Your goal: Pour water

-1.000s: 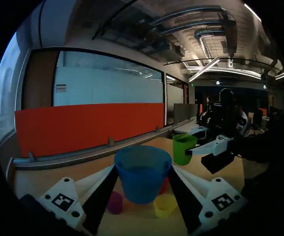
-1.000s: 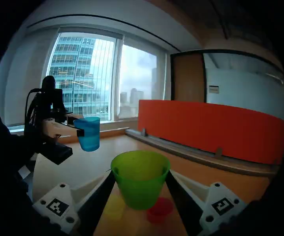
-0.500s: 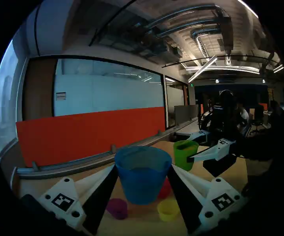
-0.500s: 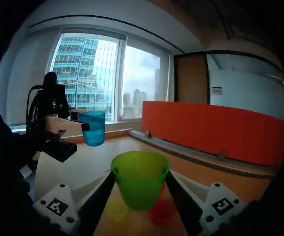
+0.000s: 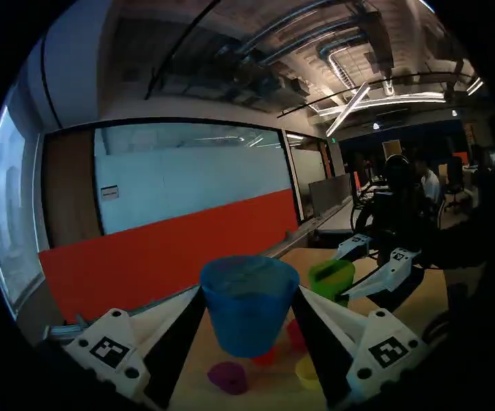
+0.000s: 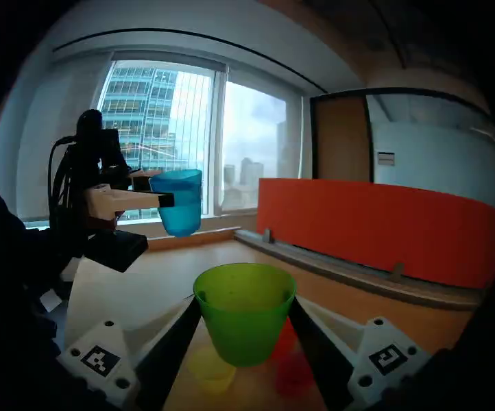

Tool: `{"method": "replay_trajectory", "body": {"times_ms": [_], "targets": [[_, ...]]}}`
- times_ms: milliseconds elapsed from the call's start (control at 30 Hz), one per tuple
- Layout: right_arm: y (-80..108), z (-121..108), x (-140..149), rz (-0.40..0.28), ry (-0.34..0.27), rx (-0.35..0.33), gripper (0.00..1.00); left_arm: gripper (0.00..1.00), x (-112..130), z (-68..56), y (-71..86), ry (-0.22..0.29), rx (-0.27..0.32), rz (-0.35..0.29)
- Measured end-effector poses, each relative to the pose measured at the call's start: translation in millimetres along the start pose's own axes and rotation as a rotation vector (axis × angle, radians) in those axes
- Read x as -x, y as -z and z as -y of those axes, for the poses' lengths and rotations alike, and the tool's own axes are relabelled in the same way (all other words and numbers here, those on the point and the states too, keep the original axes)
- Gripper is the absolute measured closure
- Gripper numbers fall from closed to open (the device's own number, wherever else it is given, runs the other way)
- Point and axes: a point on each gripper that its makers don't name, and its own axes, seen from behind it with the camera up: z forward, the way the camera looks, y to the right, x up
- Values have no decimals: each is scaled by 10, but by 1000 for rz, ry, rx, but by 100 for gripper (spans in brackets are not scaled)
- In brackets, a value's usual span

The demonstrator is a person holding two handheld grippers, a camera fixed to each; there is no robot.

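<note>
1. the blue cup is clamped between the jaws of the left gripper, rim up and lifted clear of the bench. its inside is too dim to tell whether it holds water.
2. in the right gripper view this cup has climbed and drifted inward over the last second. it now stands against the window, higher than the green rim but off to one side, not above it.
3. the green cup is gripped by the jaws of the right gripper, upright, mouth open, and looks empty. its place in its own view has not shifted, so i judge it is being held as the waiting target.
4. in the left gripper view the orange panel and the ceiling lines now slant, where they ran more level a second ago. the green cup looks tipped there too. i read this as the left gripper starting to roll, not the green cup leaning.
5. the small cups on the bench have sunk lower in the left gripper view, which fits the lift.
6. for the task, the approach looks nearly done and no pour has begun. the blue lip likely has to come over the green mouth before the roll grows. otherwise any water would land on the bench and the small cups.
</note>
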Motion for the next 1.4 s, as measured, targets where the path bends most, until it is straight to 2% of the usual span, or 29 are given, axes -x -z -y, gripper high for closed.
{"method": "replay_trajectory", "body": {"times_ms": [333, 800, 1400], "targets": [[-112, 163, 29, -4, -7, -38, 10, 15, -206, 2, -27, -93, -10, -10], [-254, 381, 68, -8, -16, -86, 10, 15, -395, 5, -61, -197, -26, -13], [-372, 502, 73, -16, -25, -125, 10, 15, -600, 34, -112, -350, -51, -16]]}}
